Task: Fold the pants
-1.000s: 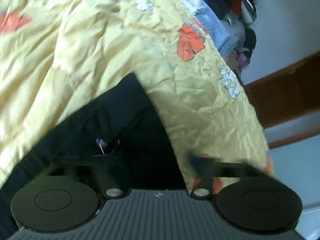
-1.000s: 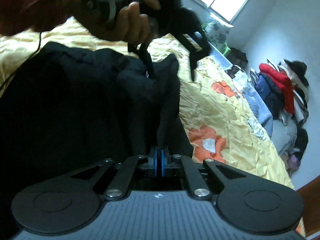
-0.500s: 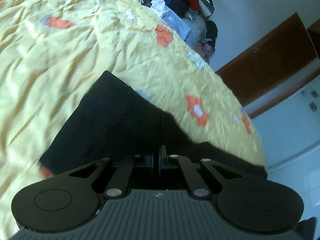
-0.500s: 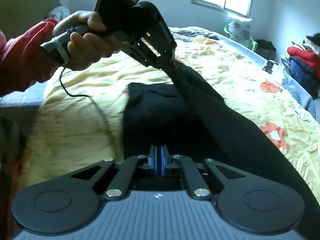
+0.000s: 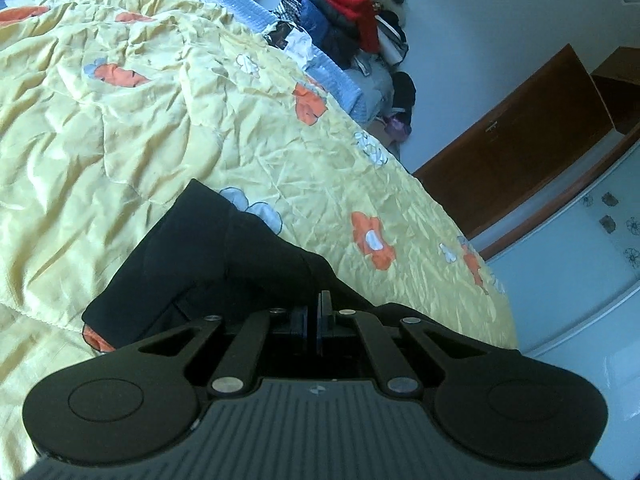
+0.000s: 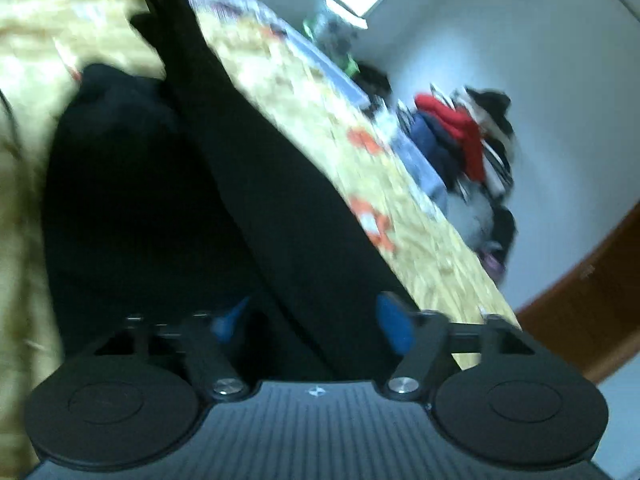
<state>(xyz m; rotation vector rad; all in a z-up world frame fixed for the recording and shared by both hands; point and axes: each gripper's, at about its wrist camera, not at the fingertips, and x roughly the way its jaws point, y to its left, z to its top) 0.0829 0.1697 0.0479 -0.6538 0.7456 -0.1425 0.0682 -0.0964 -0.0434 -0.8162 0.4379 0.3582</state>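
Observation:
The black pants (image 5: 192, 256) lie on a yellow flowered bedspread (image 5: 120, 120). In the left wrist view my left gripper (image 5: 314, 320) is shut on an edge of the pants, which trail away from it over the bed. In the blurred right wrist view my right gripper (image 6: 312, 320) is open, its blue pads (image 6: 394, 326) spread wide, with a taut band of the pants (image 6: 256, 184) running between them up to the left gripper at the top left. The rest of the pants (image 6: 120, 184) lie dark on the bed at left.
A pile of clothes (image 5: 356, 28) is heaped beyond the bed's far side, also in the right wrist view (image 6: 464, 136). A brown wooden door (image 5: 520, 152) and a pale wall stand to the right. The bed edge (image 5: 492, 280) drops off at right.
My right gripper has opened and let go of the pants. My left gripper, open a second ago, has shut on the pants and lifted them.

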